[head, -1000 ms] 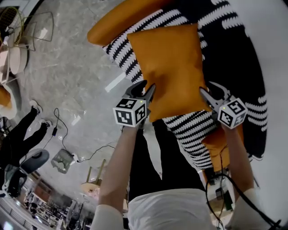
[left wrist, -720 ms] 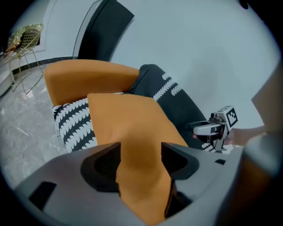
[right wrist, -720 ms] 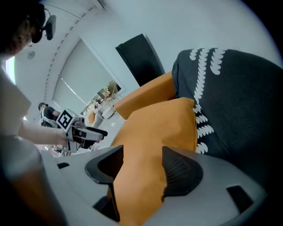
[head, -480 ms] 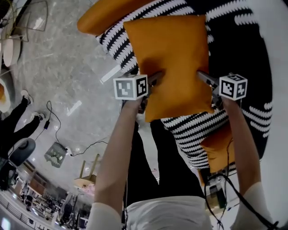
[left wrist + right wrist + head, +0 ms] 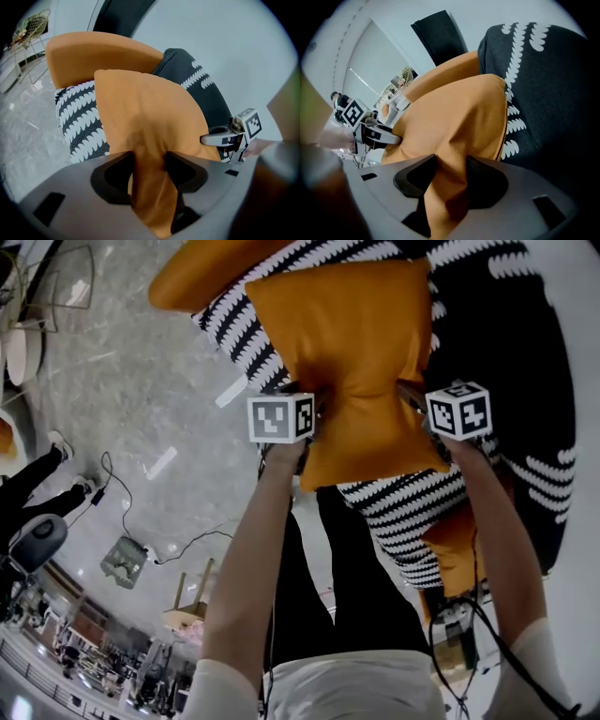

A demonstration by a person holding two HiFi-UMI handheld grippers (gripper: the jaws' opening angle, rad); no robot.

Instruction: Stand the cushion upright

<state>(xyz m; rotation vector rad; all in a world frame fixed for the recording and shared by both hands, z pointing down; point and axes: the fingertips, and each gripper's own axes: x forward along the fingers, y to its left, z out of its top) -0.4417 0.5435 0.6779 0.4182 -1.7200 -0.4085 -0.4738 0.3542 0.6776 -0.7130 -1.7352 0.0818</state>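
Since a second ago both your grippers have come in from beside the near part of the cushion (image 5: 352,338) to the middle of its two side edges. The fingers, which were standing free of it, have just been closing with the fabric between them. Now the left gripper (image 5: 315,401) pinches a fold of the left edge and the right gripper (image 5: 405,390) pinches a fold of the right edge. Each is only partly closed, stopped by the bunched cloth.

The cushion rests on the striped seat (image 5: 234,329) of the armchair, with its broad face toward your head camera. So I judge it is gripped but not yet standing, and the lift and tilt are not yet done.

The head view shows the whole shape: the cushion is squeezed at its waist like a bow. It hides the pads behind the marker cubes. The two gripper views show exactly that part, orange cloth pressed between the dark fingers. The left gripper view also shows the orange armrest (image 5: 93,51) behind the cushion.
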